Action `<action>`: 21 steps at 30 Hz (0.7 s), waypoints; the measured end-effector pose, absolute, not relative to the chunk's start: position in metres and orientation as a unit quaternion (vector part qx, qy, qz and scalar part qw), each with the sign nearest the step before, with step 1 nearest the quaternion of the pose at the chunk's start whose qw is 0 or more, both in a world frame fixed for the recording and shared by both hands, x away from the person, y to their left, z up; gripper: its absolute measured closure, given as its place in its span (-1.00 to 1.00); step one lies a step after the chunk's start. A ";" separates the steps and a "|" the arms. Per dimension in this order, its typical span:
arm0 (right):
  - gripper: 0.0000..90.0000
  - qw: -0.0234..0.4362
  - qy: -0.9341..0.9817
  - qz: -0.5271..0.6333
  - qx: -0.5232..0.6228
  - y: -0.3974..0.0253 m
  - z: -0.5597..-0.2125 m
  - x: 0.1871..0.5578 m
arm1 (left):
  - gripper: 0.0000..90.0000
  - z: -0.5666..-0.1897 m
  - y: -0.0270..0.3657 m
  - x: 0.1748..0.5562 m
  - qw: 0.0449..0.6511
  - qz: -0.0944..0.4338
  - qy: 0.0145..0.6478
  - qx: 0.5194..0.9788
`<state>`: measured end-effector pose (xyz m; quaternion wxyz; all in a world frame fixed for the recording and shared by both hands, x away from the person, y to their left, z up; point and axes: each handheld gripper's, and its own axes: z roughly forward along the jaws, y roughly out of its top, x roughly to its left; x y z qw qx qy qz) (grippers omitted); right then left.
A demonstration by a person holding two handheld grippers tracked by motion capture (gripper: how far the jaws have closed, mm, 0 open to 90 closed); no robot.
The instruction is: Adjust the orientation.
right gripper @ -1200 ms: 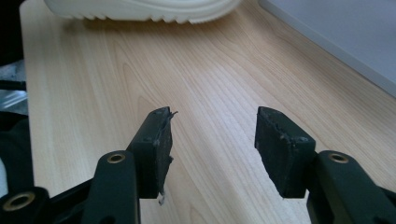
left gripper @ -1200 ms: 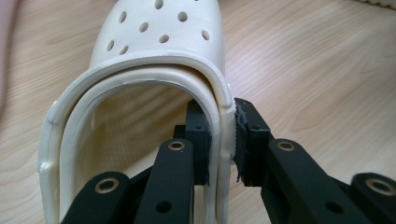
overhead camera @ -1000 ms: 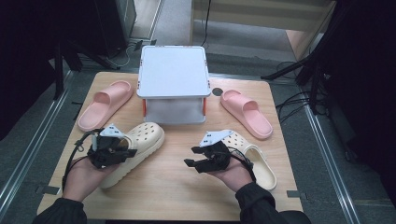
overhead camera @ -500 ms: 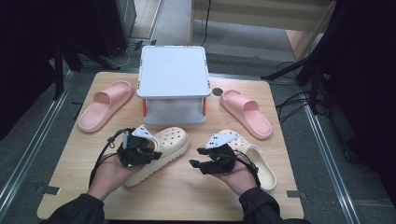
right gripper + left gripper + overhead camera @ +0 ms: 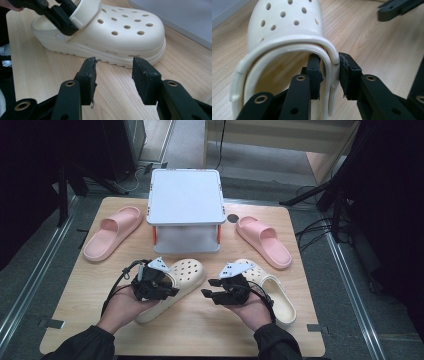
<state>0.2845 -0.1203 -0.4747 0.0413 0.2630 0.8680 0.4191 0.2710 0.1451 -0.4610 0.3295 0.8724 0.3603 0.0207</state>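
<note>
The left clog (image 5: 175, 285) lies near the middle of the bench, toe toward the grey stand (image 5: 186, 200). Over the last second it has slid in from the left side toward the centre, drawn by the left gripper (image 5: 329, 75), whose jaws are clamped on the rim of the clog's opening, one pad inside and one outside. The right gripper (image 5: 113, 72) waits just beside the clog's toe, jaws apart and holding nothing. That suggests the clog is being brought toward its mate (image 5: 272, 292), which sits by the front right corner. Two pink slides (image 5: 111, 232) (image 5: 265, 241) lie along the left and right edges. The bench (image 5: 200, 330) is pale wood; around it are grey floor, cables and dark equipment.
</note>
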 end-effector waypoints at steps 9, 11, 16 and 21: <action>0.38 0.039 0.866 0.420 0.269 -0.116 -0.476 0.286 | 0.51 -0.443 0.166 0.264 0.343 0.025 0.366 0.865; 0.43 0.040 0.865 0.419 0.273 -0.115 -0.476 0.286 | 0.55 -0.440 0.173 0.264 0.347 0.026 0.371 0.861; 0.54 0.036 0.862 0.421 0.279 -0.112 -0.478 0.286 | 0.77 -0.437 0.187 0.265 0.348 0.029 0.378 0.857; 0.66 0.037 0.859 0.424 0.284 -0.105 -0.486 0.285 | 0.89 -0.443 0.203 0.270 0.339 0.040 0.389 0.856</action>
